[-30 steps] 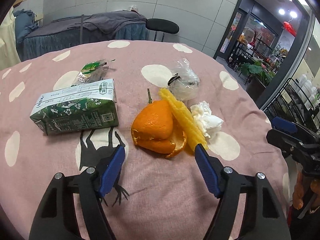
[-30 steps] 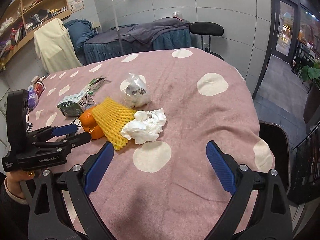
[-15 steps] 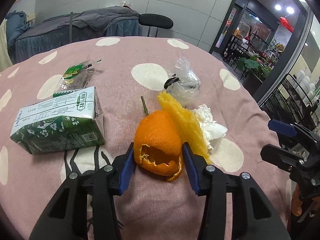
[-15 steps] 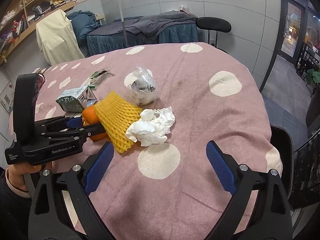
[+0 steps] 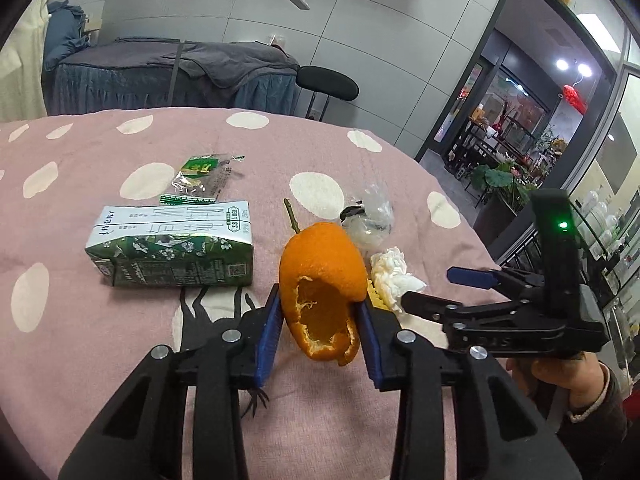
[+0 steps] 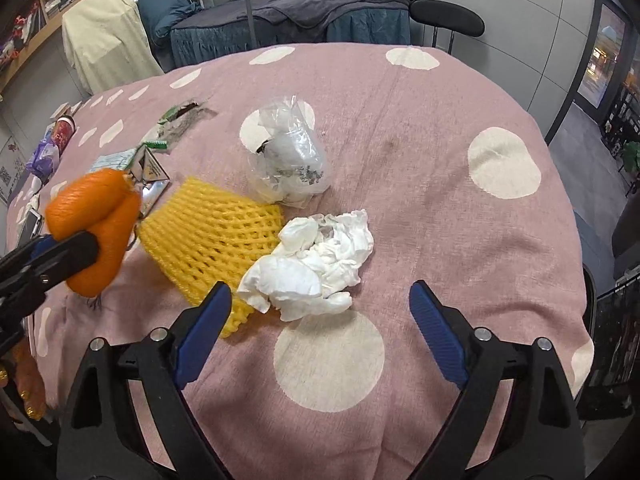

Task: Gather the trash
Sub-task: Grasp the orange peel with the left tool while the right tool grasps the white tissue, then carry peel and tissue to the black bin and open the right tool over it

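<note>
My left gripper (image 5: 318, 320) is shut on an orange peel (image 5: 322, 284) and holds it above the pink spotted tablecloth (image 5: 120, 360); the peel also shows in the right wrist view (image 6: 94, 232). My right gripper (image 6: 320, 324) is open and empty, just in front of a crumpled white tissue (image 6: 316, 260) and a yellow foam fruit net (image 6: 216, 236). A clear plastic bag (image 6: 290, 160) lies beyond them. A green milk carton (image 5: 172, 248) and a green wrapper (image 5: 204, 174) lie left of the peel.
The table edge curves away on the right (image 6: 560, 160). A black stool (image 6: 446, 20) and a covered bed (image 6: 300, 16) stand behind the table. Small items (image 6: 56, 140) sit at the table's far left edge.
My left gripper closed on the orange peel and lifted it off the cloth. My right gripper moved closer to the tissue and net, still open.
</note>
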The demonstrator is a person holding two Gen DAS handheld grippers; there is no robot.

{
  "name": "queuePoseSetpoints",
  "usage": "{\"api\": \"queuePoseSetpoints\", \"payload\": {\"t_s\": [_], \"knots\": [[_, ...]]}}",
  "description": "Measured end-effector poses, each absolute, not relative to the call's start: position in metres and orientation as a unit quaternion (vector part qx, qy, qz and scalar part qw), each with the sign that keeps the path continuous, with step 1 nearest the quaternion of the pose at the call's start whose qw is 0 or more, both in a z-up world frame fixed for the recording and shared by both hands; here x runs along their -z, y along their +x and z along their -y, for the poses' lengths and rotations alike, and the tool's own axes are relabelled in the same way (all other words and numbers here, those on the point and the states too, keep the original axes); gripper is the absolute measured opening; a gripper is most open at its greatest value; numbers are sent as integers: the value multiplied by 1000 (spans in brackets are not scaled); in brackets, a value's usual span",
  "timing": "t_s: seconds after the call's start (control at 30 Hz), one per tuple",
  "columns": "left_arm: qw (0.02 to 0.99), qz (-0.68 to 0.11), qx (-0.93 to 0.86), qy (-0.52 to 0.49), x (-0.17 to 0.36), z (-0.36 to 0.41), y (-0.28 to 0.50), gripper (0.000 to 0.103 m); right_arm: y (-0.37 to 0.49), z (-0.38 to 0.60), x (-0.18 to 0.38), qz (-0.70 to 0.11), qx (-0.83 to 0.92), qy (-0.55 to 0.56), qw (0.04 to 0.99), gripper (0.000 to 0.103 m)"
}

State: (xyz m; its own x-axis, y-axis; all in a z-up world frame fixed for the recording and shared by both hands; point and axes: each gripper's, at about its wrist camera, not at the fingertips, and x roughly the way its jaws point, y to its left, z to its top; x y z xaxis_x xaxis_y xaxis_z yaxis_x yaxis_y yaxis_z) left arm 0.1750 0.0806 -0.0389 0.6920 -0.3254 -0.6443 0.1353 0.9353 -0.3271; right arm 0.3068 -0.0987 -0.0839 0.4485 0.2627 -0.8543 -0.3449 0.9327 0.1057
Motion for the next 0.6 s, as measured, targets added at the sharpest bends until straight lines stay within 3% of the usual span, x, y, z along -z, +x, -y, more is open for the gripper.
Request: {"api": "queuePoseSetpoints", "payload": {"t_s": [0.1,0.17,0.27,0.47,0.6], "knots": [[914,-362,125,-133,32,-82,171,35,315,93,94,-511,-179,-48,839,67],[915,-359,126,-134,28,-82,170,35,317,93,97,-515,-185,-42,836,45],[916,-356,128,-135,26,-80,167,35,313,96,97,-514,-194,-33,835,23],[912,-357,145,-139,26,-68,165,35,295,113,81,-491,-194,-15,849,11],[910,-356,162,-136,23,-53,165,35,281,135,70,-475,-188,13,860,10]]}}
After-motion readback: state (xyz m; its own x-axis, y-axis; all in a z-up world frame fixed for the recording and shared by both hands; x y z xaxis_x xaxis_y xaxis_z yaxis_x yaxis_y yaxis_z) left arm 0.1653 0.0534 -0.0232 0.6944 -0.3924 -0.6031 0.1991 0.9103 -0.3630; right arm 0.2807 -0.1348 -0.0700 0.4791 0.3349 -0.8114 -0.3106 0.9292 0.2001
